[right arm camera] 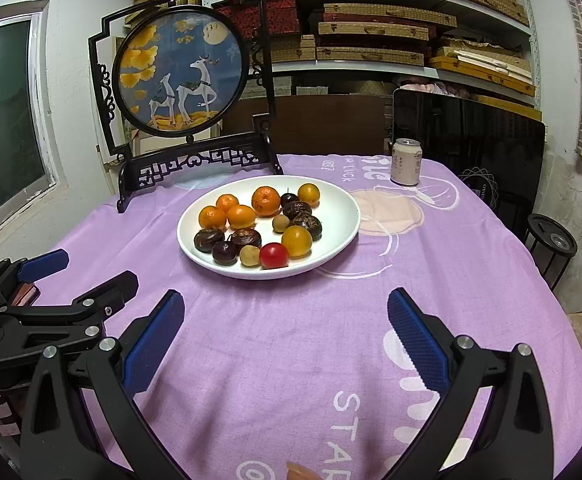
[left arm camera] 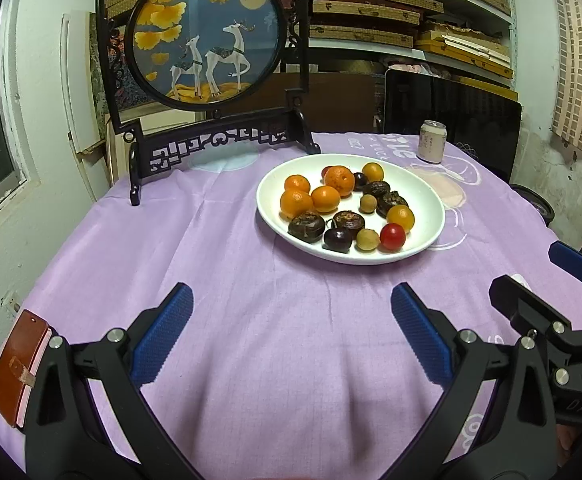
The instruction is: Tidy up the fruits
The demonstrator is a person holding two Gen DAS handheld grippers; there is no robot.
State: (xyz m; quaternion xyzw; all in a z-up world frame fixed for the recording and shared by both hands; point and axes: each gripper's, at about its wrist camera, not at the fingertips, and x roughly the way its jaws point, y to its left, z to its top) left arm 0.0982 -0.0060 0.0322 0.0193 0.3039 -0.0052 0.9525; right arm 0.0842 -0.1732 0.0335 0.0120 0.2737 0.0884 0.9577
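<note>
A white plate (left arm camera: 431,200) (right arm camera: 343,208) sits on the purple tablecloth and holds several fruits: oranges (left arm camera: 339,180) (right arm camera: 266,200), dark brown water chestnuts (left arm camera: 306,226) (right arm camera: 209,239), small tan longans (left arm camera: 367,239) (right arm camera: 249,256), dark plums, yellow tomatoes and a red tomato (left arm camera: 392,236) (right arm camera: 274,255). My left gripper (left arm camera: 291,304) is open over bare cloth, well short of the plate. My right gripper (right arm camera: 285,308) is also open and empty, nearer the plate's front rim. Each gripper shows at the edge of the other's view.
A black-framed round deer screen (left arm camera: 207,32) (right arm camera: 179,72) stands at the table's back left. A drink can (left arm camera: 431,142) (right arm camera: 406,162) stands back right, before a dark panel (right arm camera: 471,136). A brown leather case (left arm camera: 17,364) lies at the left edge. A black stool (right arm camera: 551,240) stands right of the table.
</note>
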